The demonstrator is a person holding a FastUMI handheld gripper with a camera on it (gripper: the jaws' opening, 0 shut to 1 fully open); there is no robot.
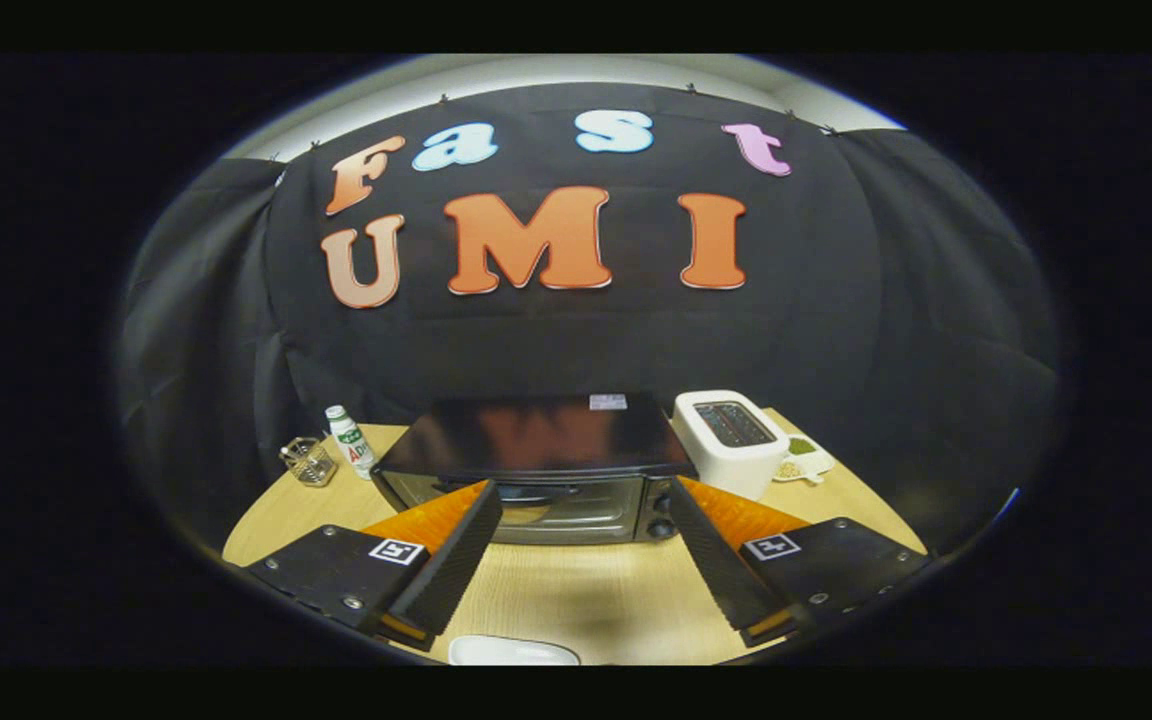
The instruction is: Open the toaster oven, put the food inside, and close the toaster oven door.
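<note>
Going from the left side of the round wooden table: there's a small clear glass cup sitting near the edge, and just beside it a little white bottle with a green cap, standing upright. The two are near each other but not touching as far as I can see.

Next comes the toaster oven, black, with a glossy top that mirrors the wall behind it. It sits square to the camera, and its glass door looks closed, handle running across the upper part of the door, a knob at the right end of the front.

The gripper is spread wide, nothing between its fingers, just bare tabletop. Both fingertips point at the oven's front, one toward each lower corner of the door, and they look just short of it, though I can't say for sure they aren't touching.

Right of the oven, just beside it, stands a white pop-up toaster, slots facing up. Past that, a small white dish holds something green and something pale, too small to make out.

Close in, below and between the fingers, the rim of a white plate peeks up. Can't tell what's on it.
</note>
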